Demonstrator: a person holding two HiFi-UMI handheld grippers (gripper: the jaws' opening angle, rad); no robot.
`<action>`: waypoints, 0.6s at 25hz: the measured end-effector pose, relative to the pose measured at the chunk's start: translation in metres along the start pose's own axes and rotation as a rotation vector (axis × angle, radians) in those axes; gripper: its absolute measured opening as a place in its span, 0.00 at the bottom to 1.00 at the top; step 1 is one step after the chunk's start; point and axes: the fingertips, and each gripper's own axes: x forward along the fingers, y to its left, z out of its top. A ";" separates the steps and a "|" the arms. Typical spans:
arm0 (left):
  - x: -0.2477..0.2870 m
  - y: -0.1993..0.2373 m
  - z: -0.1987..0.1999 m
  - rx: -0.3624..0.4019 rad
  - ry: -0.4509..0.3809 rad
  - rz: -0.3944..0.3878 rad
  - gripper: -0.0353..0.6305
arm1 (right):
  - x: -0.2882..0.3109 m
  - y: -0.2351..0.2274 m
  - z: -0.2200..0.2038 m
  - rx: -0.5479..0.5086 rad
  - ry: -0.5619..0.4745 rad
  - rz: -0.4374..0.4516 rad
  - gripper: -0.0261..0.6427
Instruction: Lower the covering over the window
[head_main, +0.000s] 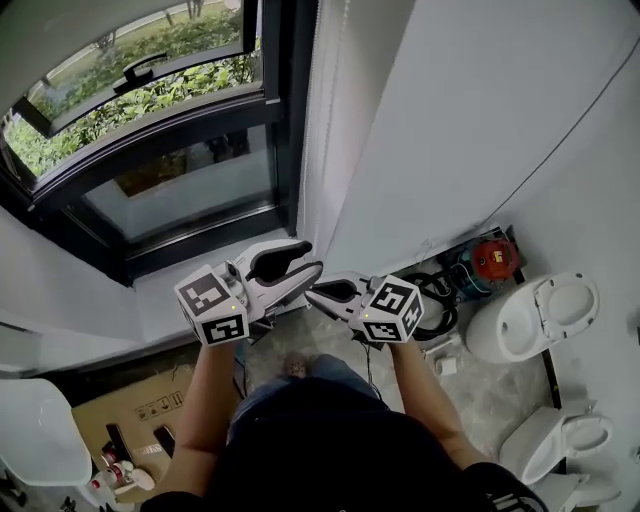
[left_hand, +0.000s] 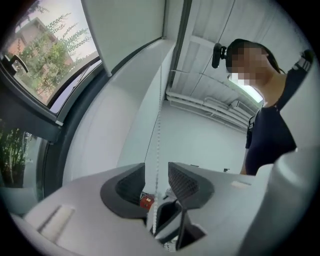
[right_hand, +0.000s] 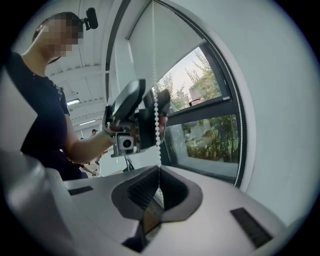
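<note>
Fingers of the right gripper are pinched on a white beaded cord. Those of the left gripper are spread around it.

**Our Tally at the Window**

We count two grippers: the left gripper and the right gripper. Between them runs one bead chain, beside one roller blind and one window. On the floor we count two toilets, one cardboard box and one red device. A possible third toilet is too cropped to tell.
</note>
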 end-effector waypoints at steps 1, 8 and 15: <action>0.004 -0.002 0.010 0.004 -0.018 -0.014 0.26 | 0.000 0.002 0.000 -0.003 0.001 0.001 0.06; 0.016 -0.007 0.045 0.050 -0.040 -0.009 0.09 | 0.003 0.006 -0.005 -0.020 0.027 -0.005 0.06; 0.006 -0.005 0.013 -0.029 0.013 -0.024 0.09 | 0.013 0.009 -0.036 -0.063 0.172 0.011 0.06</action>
